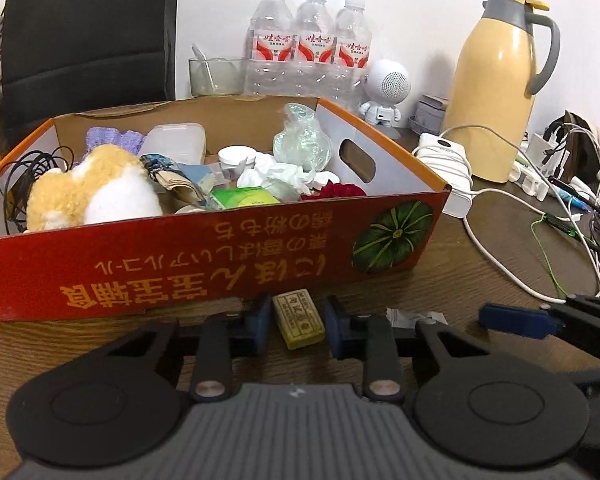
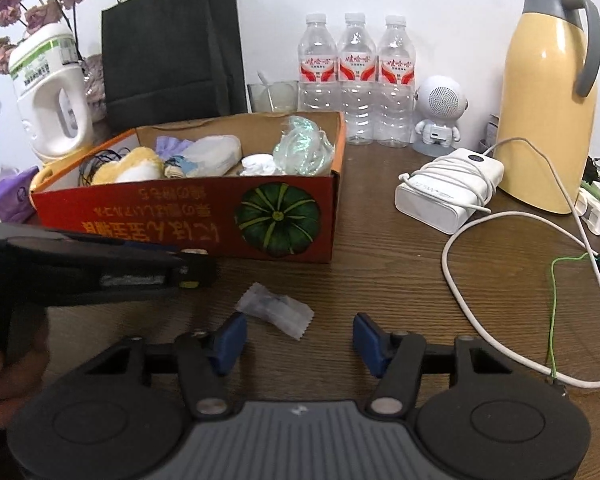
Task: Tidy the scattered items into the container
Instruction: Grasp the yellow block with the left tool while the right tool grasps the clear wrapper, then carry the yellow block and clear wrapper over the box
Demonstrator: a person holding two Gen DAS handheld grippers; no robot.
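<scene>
Nearest the left wrist camera, the left gripper sat low over the table with its jaws apart, one blue pad on each side of a small yellowish block that lay flat on the wood; neither pad clearly touched it. Just to the right of that block lay a small clear wrapper, and beyond it the right gripper reached in from the right edge.

In the right wrist view, the right gripper also had its jaws apart, wide, with the wrapper on the table just ahead of them and nearer the left pad, not held. The left gripper crossed that view from the left side, and part of the person's hand showed behind it.

Just past the block stood the red cardboard box, printed with yellow writing and a green pumpkin. It already held a plush toy, a coil of black cable, a clear plastic case, crumpled tissue, a green packet and a ball of clear plastic film.

To the right of the box lay a white charger wrapped in its cord. Farther back, by the wall, stood three water bottles, a glass, a small white robot figure and a yellow thermos jug. A black paper bag and a white jug stood behind the box.
</scene>
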